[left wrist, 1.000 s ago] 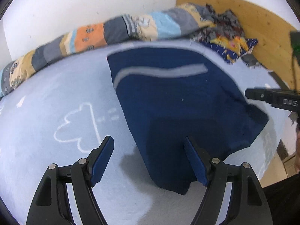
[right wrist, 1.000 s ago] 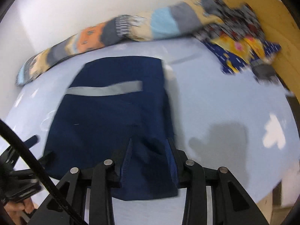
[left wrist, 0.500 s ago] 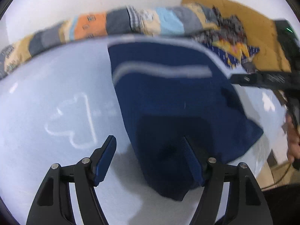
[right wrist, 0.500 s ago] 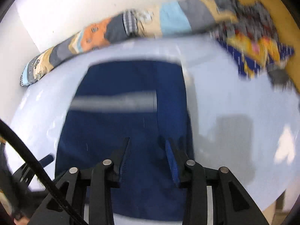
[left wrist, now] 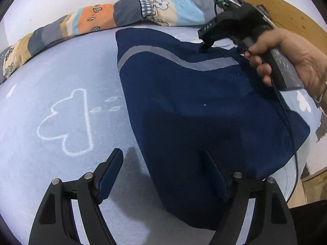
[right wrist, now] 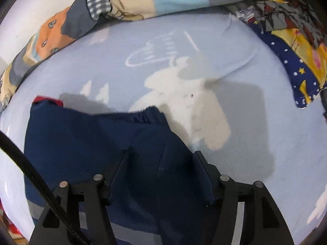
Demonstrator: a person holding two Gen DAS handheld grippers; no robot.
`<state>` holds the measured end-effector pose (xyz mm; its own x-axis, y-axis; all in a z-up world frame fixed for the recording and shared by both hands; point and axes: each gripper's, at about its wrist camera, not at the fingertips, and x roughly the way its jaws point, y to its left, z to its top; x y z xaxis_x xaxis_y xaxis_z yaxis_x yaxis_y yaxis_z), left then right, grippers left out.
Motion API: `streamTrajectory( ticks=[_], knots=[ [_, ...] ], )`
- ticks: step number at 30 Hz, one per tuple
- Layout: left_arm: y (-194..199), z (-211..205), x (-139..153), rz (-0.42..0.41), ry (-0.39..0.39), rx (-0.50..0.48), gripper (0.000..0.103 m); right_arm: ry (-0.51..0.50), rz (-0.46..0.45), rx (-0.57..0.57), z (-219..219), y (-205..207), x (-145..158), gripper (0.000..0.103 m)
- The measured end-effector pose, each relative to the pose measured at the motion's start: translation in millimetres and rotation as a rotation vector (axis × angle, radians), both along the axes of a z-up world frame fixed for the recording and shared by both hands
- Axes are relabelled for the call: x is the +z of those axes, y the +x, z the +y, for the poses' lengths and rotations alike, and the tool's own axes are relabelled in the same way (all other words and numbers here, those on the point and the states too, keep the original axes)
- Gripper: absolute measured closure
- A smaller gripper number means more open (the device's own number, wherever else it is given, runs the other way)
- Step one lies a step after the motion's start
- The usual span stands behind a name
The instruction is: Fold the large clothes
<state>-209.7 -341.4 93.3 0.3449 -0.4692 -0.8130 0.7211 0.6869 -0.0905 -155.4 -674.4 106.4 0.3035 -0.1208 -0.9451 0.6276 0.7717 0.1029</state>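
A navy garment with a grey stripe (left wrist: 194, 106) lies on the light blue bed sheet (left wrist: 51, 71). My left gripper (left wrist: 161, 167) is open and empty, hovering above the garment's near left edge. My right gripper (right wrist: 161, 163) is shut on a fold of the garment (right wrist: 81, 138) and holds it over the garment's far part. It also shows in the left wrist view (left wrist: 206, 45), held by a hand, its tips down on the cloth near the stripe. A red lining (right wrist: 47, 100) shows at the garment's far left corner.
A rolled patchwork quilt (left wrist: 122, 14) lies along the white wall at the back. A crumpled patterned cloth (right wrist: 290, 40) lies at the back right. A wooden headboard (left wrist: 286, 6) bounds the right side. The bed's right edge (left wrist: 306, 163) is near.
My right gripper has carried the garment's near edge forward over its far part. My left gripper has stayed open and come slightly closer to the near edge.
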Motion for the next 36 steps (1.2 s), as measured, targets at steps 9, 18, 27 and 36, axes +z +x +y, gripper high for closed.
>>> streamTrajectory(
  ticks=[9,18,27,36],
  knots=[
    [-18.1,7.2,19.3,-0.091,-0.026,0.038,0.023,-0.053,-0.2,0.306,113.8,64.2,61.2,0.048],
    [-11.3,8.8,13.7,-0.058,-0.029,0.038,0.023,0.09,-0.121,0.351,136.3,74.5,24.3,0.046],
    [-12.9,10.4,15.9,-0.066,-0.023,0.038,0.023,-0.183,-0.04,0.102,62.4,-28.5,38.9,0.046],
    [-18.1,18.4,20.2,-0.094,-0.025,0.025,0.023,-0.041,-0.175,0.066,46.4,-87.8,43.7,0.042]
  ],
)
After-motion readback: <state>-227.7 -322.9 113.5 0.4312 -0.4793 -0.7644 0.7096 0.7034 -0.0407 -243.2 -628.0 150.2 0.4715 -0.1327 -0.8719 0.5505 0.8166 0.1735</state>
